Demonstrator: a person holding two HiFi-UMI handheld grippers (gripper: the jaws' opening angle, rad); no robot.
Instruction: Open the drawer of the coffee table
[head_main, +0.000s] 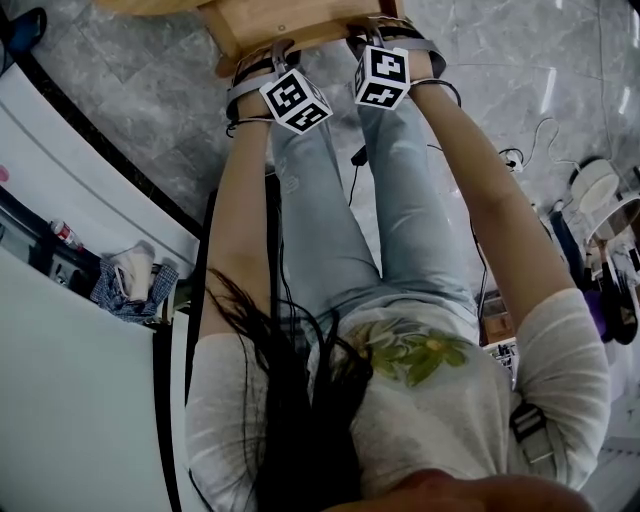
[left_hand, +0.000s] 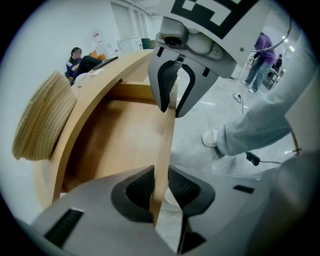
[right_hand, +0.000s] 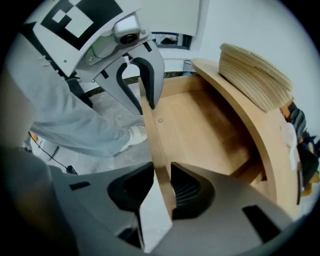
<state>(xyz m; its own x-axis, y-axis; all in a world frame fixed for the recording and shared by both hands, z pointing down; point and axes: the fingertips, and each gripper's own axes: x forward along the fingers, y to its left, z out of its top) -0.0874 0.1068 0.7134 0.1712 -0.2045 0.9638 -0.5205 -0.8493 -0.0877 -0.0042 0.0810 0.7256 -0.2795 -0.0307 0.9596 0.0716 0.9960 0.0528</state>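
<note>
Gripping the drawer (head_main: 290, 20) by its front board (left_hand: 164, 145), both grippers point steeply down, side by side. Fingers of the left gripper (left_hand: 161, 187) are clamped on the board's top edge, one pad on each face. Fingers of the right gripper (right_hand: 162, 187) are closed on the same board, pads against both faces. The drawer stands pulled out from under the curved bench (left_hand: 100, 82) top, its wooden bottom showing. A woven hat (left_hand: 42, 120) lies on the bench top. The person's legs (head_main: 400, 190) stand just in front.
</note>
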